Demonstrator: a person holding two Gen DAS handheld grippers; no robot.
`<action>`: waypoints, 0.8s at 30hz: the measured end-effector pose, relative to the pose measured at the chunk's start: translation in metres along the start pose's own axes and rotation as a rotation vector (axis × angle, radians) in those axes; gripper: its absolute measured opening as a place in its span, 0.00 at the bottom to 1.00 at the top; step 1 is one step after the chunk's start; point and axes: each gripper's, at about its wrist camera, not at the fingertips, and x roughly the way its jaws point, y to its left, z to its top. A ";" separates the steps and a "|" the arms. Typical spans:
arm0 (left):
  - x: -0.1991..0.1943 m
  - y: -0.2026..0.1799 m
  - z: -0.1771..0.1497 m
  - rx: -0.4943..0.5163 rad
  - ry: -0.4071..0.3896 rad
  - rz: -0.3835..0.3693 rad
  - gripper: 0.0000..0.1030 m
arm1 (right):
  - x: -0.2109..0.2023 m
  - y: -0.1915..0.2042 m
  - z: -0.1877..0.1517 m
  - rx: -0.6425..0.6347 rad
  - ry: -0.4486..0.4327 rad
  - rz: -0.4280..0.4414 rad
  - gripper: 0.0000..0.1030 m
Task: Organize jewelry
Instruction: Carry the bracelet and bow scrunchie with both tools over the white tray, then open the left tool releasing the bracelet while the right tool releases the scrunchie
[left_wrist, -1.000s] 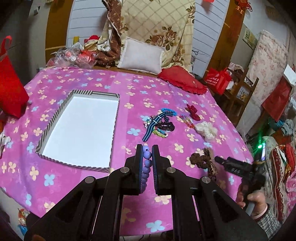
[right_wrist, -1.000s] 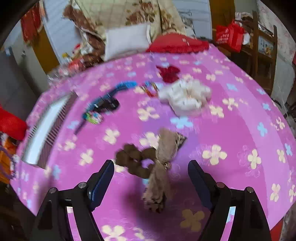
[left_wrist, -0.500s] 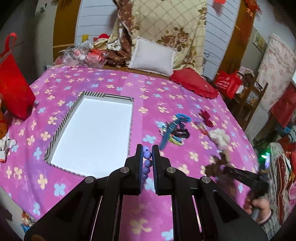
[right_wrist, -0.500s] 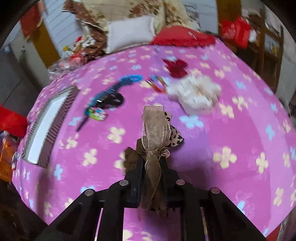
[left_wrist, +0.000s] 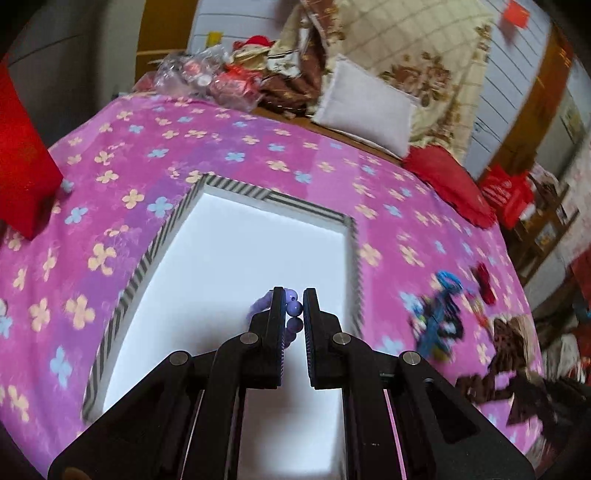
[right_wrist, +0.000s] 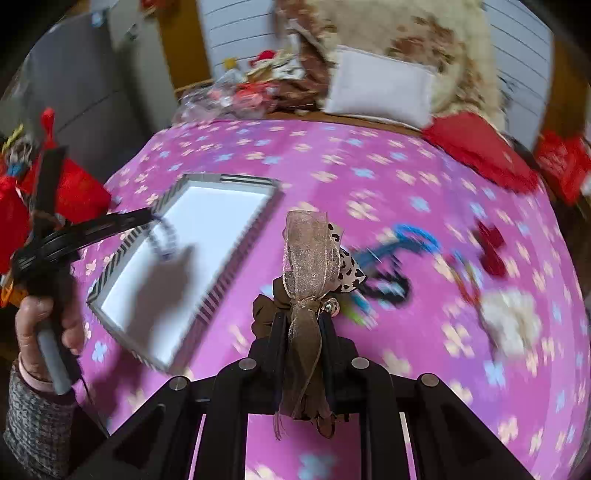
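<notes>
Nothing's lying in the striped tray (left_wrist: 168, 229) yet. L gripper (left_wrist: 293, 314) jaws are clamping purple bead bracelet (left_wrist: 294, 316) over it; R gripper (right_wrist: 303, 325) jaws are pinching brown ribbon scrunchie (right_wrist: 306, 258) above the counter (right_wrist: 388, 155). Blue watch (right_wrist: 402, 240), red bow (right_wrist: 489, 245), white scrunchie (right_wrist: 509, 321) still waiting.

No readable text, labels, brands or numbers in either view. Red bag (left_wrist: 508, 194) at right edge of left wrist view carries pale markings, too blurred to read; same bag (right_wrist: 563, 162) in right wrist view equally smeared. Small red sign (left_wrist: 519, 14) on the wall at top right shows no legible characters. Motion blur covers most of both frames.
</notes>
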 end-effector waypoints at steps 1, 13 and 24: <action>0.006 0.005 0.005 -0.016 0.002 -0.003 0.08 | 0.009 0.014 0.013 -0.030 0.007 -0.005 0.16; 0.062 0.074 0.051 -0.129 0.006 0.012 0.07 | 0.130 0.092 0.130 -0.125 0.077 -0.043 0.16; 0.078 0.087 0.049 -0.149 0.043 0.007 0.10 | 0.214 0.084 0.145 -0.044 0.187 -0.084 0.16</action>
